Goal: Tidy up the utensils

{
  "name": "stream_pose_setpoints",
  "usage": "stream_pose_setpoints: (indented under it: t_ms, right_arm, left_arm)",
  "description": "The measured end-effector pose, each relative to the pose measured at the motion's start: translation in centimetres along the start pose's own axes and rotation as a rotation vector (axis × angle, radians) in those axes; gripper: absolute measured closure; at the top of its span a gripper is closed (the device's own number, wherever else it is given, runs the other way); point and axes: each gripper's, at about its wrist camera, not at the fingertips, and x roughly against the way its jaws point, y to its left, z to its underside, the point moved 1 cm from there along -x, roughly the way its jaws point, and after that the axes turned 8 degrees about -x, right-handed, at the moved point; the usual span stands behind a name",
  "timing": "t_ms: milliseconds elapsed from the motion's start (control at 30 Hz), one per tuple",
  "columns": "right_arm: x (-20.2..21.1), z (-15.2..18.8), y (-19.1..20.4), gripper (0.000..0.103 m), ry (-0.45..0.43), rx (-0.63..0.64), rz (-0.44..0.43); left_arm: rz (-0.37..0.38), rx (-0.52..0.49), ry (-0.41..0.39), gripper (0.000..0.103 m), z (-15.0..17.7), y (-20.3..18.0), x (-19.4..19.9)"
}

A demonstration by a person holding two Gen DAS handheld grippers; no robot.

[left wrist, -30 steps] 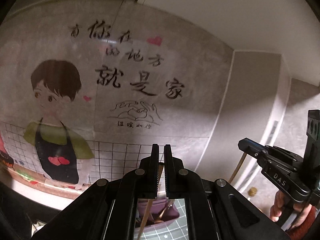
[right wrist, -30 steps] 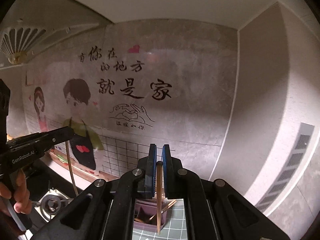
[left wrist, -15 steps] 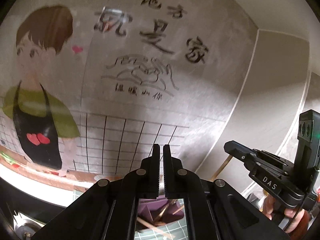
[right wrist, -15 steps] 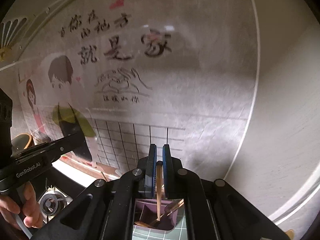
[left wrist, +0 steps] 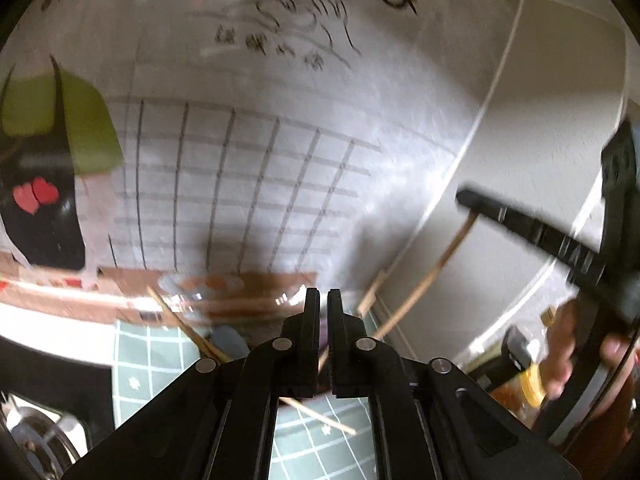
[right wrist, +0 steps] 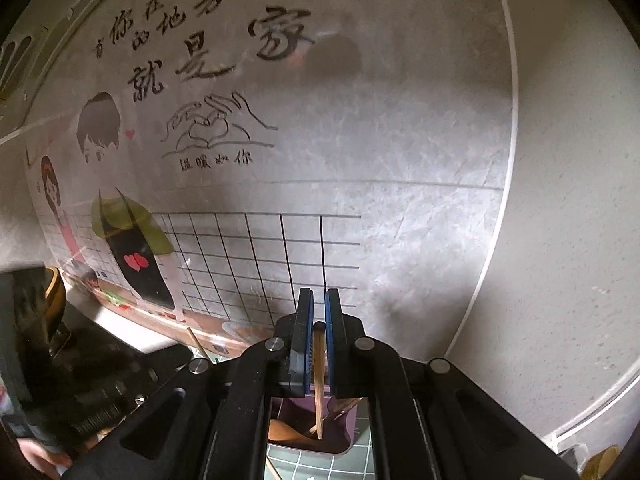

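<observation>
My right gripper (right wrist: 318,312) is shut on a wooden chopstick (right wrist: 319,376) that hangs down into a purple utensil holder (right wrist: 344,436), where other wooden utensils (right wrist: 288,432) lie. From the left wrist view the right gripper (left wrist: 468,200) shows at the right with the same chopstick (left wrist: 424,280) slanting down. My left gripper (left wrist: 323,300) is shut; nothing shows clearly between its fingers. Loose chopsticks (left wrist: 184,328) lie on the green grid mat (left wrist: 144,360) below it.
A decorated wall (right wrist: 280,160) stands close behind. A stove burner (left wrist: 36,436) sits at the lower left. Bottles (left wrist: 528,376) stand at the right beside the hand. The left gripper's dark body (right wrist: 80,380) fills the lower left of the right wrist view.
Both grippers have tilted down and moved closer to the wall and mat. The right chopstick has lowered into the purple holder. The chopstick seen in the left gripper earlier no longer shows.
</observation>
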Motion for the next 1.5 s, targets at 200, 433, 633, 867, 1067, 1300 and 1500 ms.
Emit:
stream_pose_setpoints:
  t_ms: [200,433,633,867,1067,1300,1500]
  right_arm:
    - [2.3,-0.9,0.4,0.097,-0.052,0.017,0.018]
    - [5.8,-1.5,0.3,0.097,-0.102,0.018,0.033]
    - [7.9,-1.3,-0.3,0.097,-0.121,0.014,0.069]
    - [9.0,-0.2,-1.5,0.097,-0.119,-0.003,0.095]
    - [9.0,1.3,-2.7,0.097,-0.095,-0.015,0.111]
    - [9.2,2.4,-3.7,0.097,-0.085,-0.020,0.127]
    - [9.8,2.4,-3.7,0.097,-0.097,-0.022,0.118]
  left_arm:
    - [0.036,0.062,0.071,0.095,3.5,-0.7,-1.1]
    - [0.069,0.076,0.155,0.075,7.8,-2.3,-2.1]
    - [0.117,0.184,0.214,0.069,11.4,-3.3,-3.7]
    - [0.069,0.410,0.233,0.069,13.2,-2.5,-7.0]
    - [0.001,0.449,0.217,0.071,13.2,-3.0,-8.6]
    - [-0.097,0.223,0.209,0.097,12.1,-4.2,-5.5]
    - [-0.176,-0.041,0.117,0.098,8.9,-5.7,1.1]
